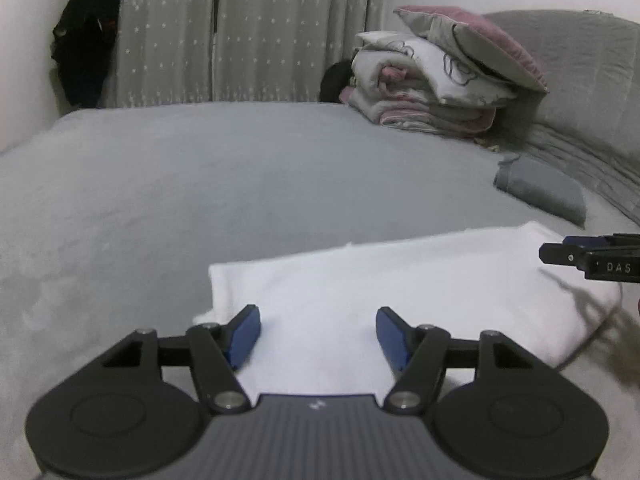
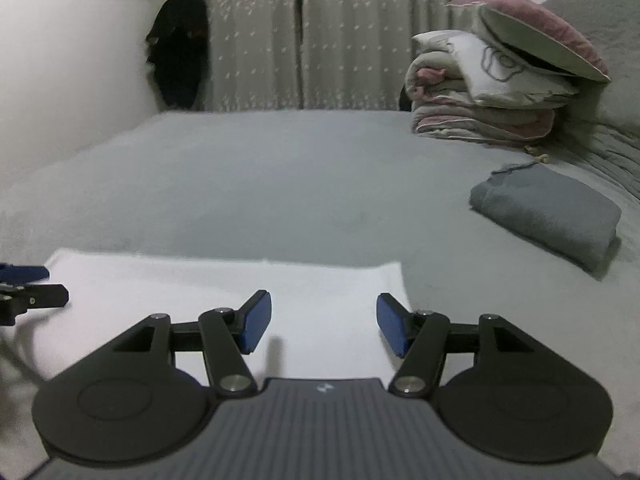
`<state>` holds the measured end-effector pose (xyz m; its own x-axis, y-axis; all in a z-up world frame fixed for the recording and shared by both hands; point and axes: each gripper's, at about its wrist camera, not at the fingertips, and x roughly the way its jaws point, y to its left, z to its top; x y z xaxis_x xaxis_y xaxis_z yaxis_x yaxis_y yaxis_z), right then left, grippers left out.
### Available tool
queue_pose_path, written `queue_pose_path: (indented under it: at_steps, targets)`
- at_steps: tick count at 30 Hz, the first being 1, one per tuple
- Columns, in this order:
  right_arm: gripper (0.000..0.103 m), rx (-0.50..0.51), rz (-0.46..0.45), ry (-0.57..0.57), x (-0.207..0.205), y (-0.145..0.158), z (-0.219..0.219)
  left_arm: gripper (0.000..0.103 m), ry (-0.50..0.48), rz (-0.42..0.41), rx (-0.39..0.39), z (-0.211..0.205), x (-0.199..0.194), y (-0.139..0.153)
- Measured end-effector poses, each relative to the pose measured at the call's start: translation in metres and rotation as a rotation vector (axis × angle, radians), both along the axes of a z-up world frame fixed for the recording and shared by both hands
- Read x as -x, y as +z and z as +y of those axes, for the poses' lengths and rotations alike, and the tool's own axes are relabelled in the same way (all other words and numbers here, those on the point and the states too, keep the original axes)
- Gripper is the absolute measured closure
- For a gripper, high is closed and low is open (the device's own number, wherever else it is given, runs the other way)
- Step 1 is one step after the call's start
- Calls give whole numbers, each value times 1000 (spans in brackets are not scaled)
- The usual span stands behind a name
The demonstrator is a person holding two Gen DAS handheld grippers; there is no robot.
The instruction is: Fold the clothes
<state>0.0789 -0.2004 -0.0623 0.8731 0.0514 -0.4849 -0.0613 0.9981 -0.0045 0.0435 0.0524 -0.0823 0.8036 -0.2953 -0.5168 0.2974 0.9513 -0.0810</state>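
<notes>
Across the whole lower room stretched a bed (image 1: 200, 184) under a grey-blue cover, and every other place is given from it. Behind its far edge hung pale patterned curtains (image 1: 256, 40), with a dark garment (image 1: 86, 40) hanging by the wall at the bed's far left corner. Along the bed's right side ran a grey quilted headboard (image 1: 588, 68). At the far right corner of the bed sat a pile of folded bedding (image 1: 424, 92) in white, grey and pink, topped by a pink-edged cushion (image 1: 480, 36) that lay tilted on it. Nearer, still on the bed's right side, lay a folded grey cloth (image 2: 548, 212), apart from the pile.

At the bed's near edge lay a white garment (image 1: 380, 292), folded into a broad flat rectangle and resting on the cover. It lay well apart from the grey cloth.

Over the garment's left part hung the left tongs (image 1: 318, 332), their blue pads (image 1: 244, 336) spread wide with only white fabric seen below the gap and nothing pinched. Over its right part hung the right tongs (image 2: 324, 326), likewise released, their pads (image 2: 256, 322) parted and gripping nothing. Each pair showed at the edge of the other's view, just beside the garment's end.
</notes>
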Motion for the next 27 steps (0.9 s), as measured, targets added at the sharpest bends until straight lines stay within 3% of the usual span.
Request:
queue_pose_path:
  at_steps: [7, 13, 16, 19, 22, 27]
  targets:
    - [42, -24, 6, -19, 4, 2, -13, 37, 59, 65, 153, 32, 6, 14]
    - [43, -80, -33, 48, 17, 23, 1, 36, 122, 219, 407, 66, 11, 16]
    - [53, -88, -18, 92, 19, 27, 13, 36, 138, 287, 491, 76, 8, 8]
    - [63, -92, 8, 133, 18, 28, 25, 36, 150, 362, 550, 78, 5, -4]
    - [67, -98, 21, 161, 16, 28, 34, 36, 166, 417, 594, 77, 3, -15]
    - [74, -100, 47, 189, 7, 26, 48, 38, 160, 431, 649, 71, 0, -23]
